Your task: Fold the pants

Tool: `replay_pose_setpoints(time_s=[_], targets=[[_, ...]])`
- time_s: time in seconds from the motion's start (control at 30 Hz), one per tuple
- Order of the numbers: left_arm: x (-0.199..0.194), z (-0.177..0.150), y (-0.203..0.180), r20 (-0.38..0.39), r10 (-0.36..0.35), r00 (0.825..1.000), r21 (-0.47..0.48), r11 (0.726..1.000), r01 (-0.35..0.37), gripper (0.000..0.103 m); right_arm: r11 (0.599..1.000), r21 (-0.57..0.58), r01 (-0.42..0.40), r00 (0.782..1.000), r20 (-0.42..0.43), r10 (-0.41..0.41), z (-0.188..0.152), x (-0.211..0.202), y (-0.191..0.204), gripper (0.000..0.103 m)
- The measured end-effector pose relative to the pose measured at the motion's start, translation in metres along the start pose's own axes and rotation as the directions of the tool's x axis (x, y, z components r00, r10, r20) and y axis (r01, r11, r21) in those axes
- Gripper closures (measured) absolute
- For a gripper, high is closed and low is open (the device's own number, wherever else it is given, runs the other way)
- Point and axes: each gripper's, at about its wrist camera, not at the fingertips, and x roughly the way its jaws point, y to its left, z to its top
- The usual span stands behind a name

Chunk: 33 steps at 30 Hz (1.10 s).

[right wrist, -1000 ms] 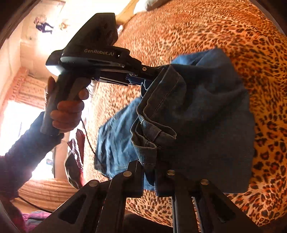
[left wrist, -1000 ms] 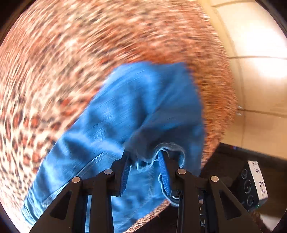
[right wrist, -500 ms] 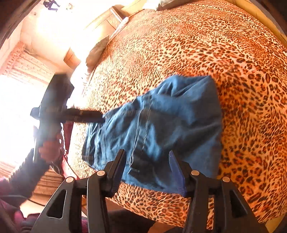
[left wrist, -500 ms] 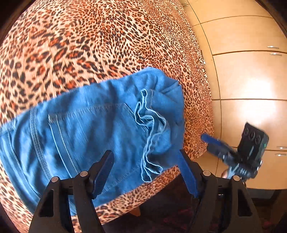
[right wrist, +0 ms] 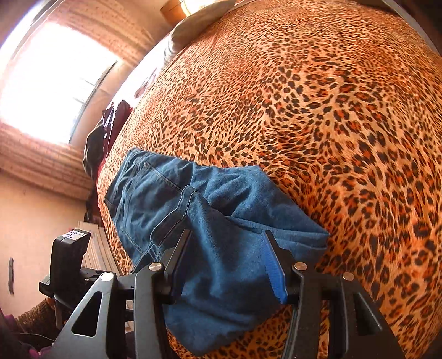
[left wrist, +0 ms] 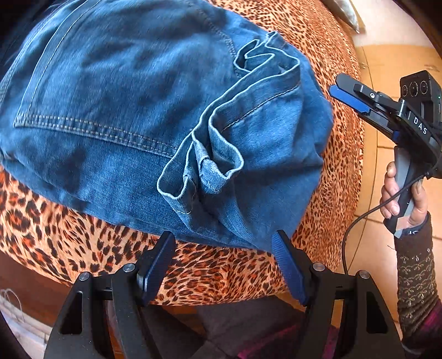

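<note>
Landmark: leopard-print bedspread (right wrist: pixel 331 110).

Left gripper (left wrist: pixel 223 265): jaws spread wide, nothing pinched, hovering at near edge of bedspread, just short of jeans' folded edge.

Blue jeans (left wrist: pixel 116 91): folded bundle lying on bedspread close to its near edge; back pocket stitching facing up, leg hems (left wrist: pixel 210 157) bunched on top.

Right gripper (right wrist: pixel 226 259): jaws spread, blue pads bare, over jeans' near corner at bedspread edge; contact with denim cannot be told.

Right hand (left wrist: pixel 403 193): grips handle, beyond bedspread's right side.

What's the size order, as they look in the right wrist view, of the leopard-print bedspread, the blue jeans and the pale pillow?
1. Leopard-print bedspread
2. Blue denim jeans
3. Pale pillow, though it lies farthest away.
</note>
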Motion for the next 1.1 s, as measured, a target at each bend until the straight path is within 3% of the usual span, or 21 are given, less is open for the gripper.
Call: replay_pose_setpoints(time_s=[0.2,0.33,0.37,0.4,0.43,0.5,0.53,0.6,0.63,0.7,0.73,0.77,0.8,0.87,0.97,1.1], targets=[[-0.009,0.000,0.018,0.095,-0.023,0.995,-0.202,0.978,0.042,0.031,0.996,-0.044,-0.077,0.994,-0.083,0.073,0.020,0.039,0.006,0.051],[-0.005,0.005,0.022,0.141,-0.008,0.990,-0.302,0.952,0.051,0.033,0.989,-0.132,-0.064,0.988,-0.145,0.045,0.029,0.068,0.020,0.054],[-0.008,0.001,0.020,0.151,0.018,0.988,-0.309,0.951,0.030,0.046,0.983,-0.172,-0.064,0.987,-0.157,0.037,0.030,0.071,0.028,0.078],[-0.011,-0.004,0.017,0.157,0.029,0.987,-0.301,0.953,0.020,0.073,0.974,-0.208,-0.086,0.984,-0.169,0.051,0.031,0.070,0.038,0.094],[-0.013,-0.011,0.015,0.157,0.024,0.987,-0.300,0.954,0.025,0.077,0.963,-0.250,-0.102,0.984,-0.168,0.061,0.030,0.067,0.050,0.097],[-0.010,-0.027,0.023,0.153,0.020,0.988,-0.355,0.934,0.036,0.077,0.936,-0.332,-0.119,0.984,-0.168,0.065,0.029,0.063,0.072,0.093],[-0.005,-0.033,0.029,0.147,0.002,0.989,-0.396,0.917,0.057,0.078,0.925,-0.365,-0.103,0.981,-0.191,0.033,0.028,0.069,0.078,0.093],[0.003,-0.040,0.036,0.159,-0.042,0.986,-0.447,0.888,0.109,0.078,0.905,-0.424,0.011,0.968,-0.223,-0.116,0.028,0.089,0.080,0.091],[0.001,-0.042,0.036,0.169,-0.043,0.985,-0.451,0.885,0.115,0.078,0.910,-0.415,0.012,0.959,-0.251,-0.128,0.031,0.094,0.076,0.089],[-0.005,-0.044,0.032,0.175,-0.040,0.984,-0.440,0.891,0.114,0.078,0.940,-0.337,-0.050,0.965,-0.259,-0.042,0.042,0.083,0.064,0.085],[-0.008,-0.046,0.031,0.176,-0.037,0.984,-0.430,0.896,0.110,0.078,0.955,-0.283,-0.092,0.969,-0.245,0.020,0.049,0.072,0.055,0.074],[-0.011,-0.053,0.032,0.180,-0.035,0.983,-0.427,0.898,0.110,0.077,0.965,-0.227,-0.134,0.969,-0.235,0.079,0.056,0.062,0.044,0.054],[-0.013,-0.057,0.031,0.185,-0.039,0.982,-0.430,0.895,0.116,0.074,0.971,-0.185,-0.153,0.970,-0.215,0.112,0.061,0.054,0.033,0.047],[-0.018,-0.066,0.030,0.202,-0.070,0.977,-0.441,0.884,0.155,0.069,0.975,-0.173,-0.137,0.974,-0.202,0.101,0.065,0.043,0.015,0.045],[-0.012,-0.077,0.028,0.214,-0.144,0.966,-0.442,0.868,0.227,0.056,0.964,-0.238,-0.120,0.963,-0.266,0.054,0.056,0.044,0.003,0.045],[-0.001,-0.086,0.004,0.180,-0.155,0.971,-0.404,0.889,0.216,0.045,0.929,-0.356,-0.099,0.942,-0.334,-0.027,0.030,0.050,0.003,0.048]])
